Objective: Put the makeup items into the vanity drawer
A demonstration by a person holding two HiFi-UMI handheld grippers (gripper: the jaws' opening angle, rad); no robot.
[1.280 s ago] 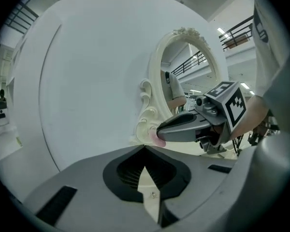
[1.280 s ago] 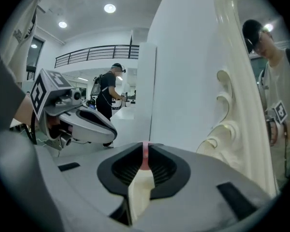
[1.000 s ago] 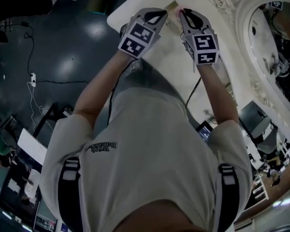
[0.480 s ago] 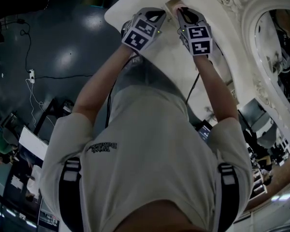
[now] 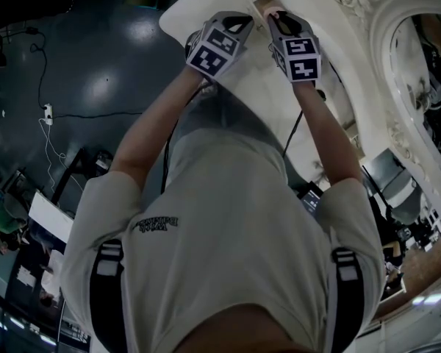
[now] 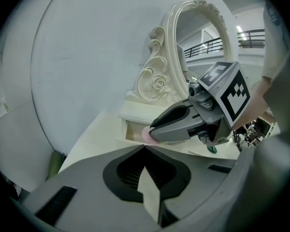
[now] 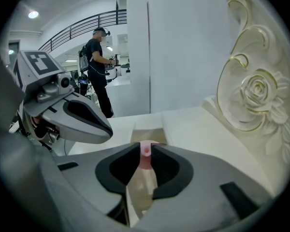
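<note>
The small vanity drawer (image 5: pixel 262 6) stands open in the white tabletop (image 5: pixel 193 15). My right gripper (image 5: pixel 275 17) hangs just over it with a thin pink makeup item (image 7: pixel 145 150) between its tips. Its jaws have just been opening, and the pink item still fills the gap and touches both pads. From the left gripper view the pink disc (image 6: pixel 147 134) shows at the right gripper (image 6: pixel 152 132) tip, above the drawer (image 6: pixel 131 131). My left gripper (image 5: pixel 248 22) hovers beside it, shut with nothing between its jaws (image 6: pixel 144 147).
The carved white mirror frame (image 5: pixel 397 65) with its rose ornament (image 7: pixel 256 93) rises right behind the drawer. A small green thing (image 6: pixel 211 149) lies on the tabletop under the right gripper. A person (image 7: pixel 97 66) stands far off in the room. Dark floor (image 5: pixel 95 87) lies left of the table.
Both grippers have sunk closer to the tabletop and the open drawer, which now shows more plainly between their tips. The pink item has stayed in the right gripper.
</note>
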